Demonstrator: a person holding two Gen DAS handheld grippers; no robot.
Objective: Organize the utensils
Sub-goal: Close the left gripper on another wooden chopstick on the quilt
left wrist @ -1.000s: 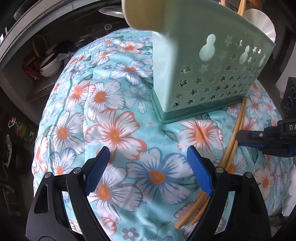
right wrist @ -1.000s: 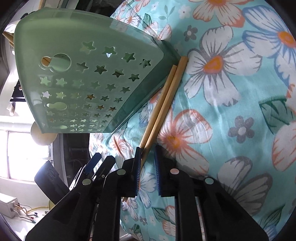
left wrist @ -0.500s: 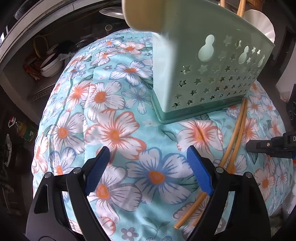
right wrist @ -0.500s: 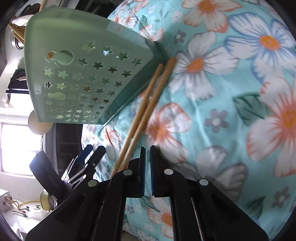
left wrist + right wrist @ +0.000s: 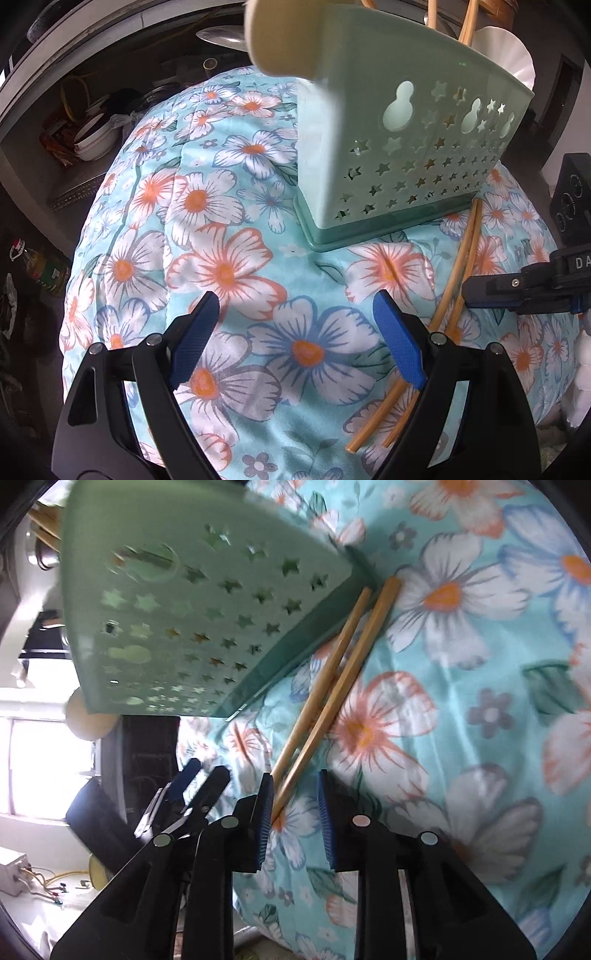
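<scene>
A pair of wooden chopsticks [image 5: 458, 280] lies on the floral cloth, beside the base of a green star-punched utensil holder [image 5: 399, 147]. The holder has chopsticks and a cream spoon standing in it. My left gripper [image 5: 295, 339] is open and empty, hovering over the cloth in front of the holder. In the right wrist view my right gripper [image 5: 293, 812] is open a little, low over the cloth, with the chopsticks [image 5: 332, 686] running from the holder [image 5: 192, 620] to between its fingertips. The chopsticks lie against its left pad. It also shows in the left wrist view [image 5: 517, 291].
The floral cloth [image 5: 221, 266] covers a rounded surface that drops off on all sides. Stacked bowls and clutter [image 5: 92, 136] sit on a shelf at the far left. A black box [image 5: 572, 199] stands at the right edge. A bottle [image 5: 40, 269] is down at the left.
My right gripper shut and drew back, then opened again and came forward around the near ends of the chopsticks. The left gripper has barely moved.
</scene>
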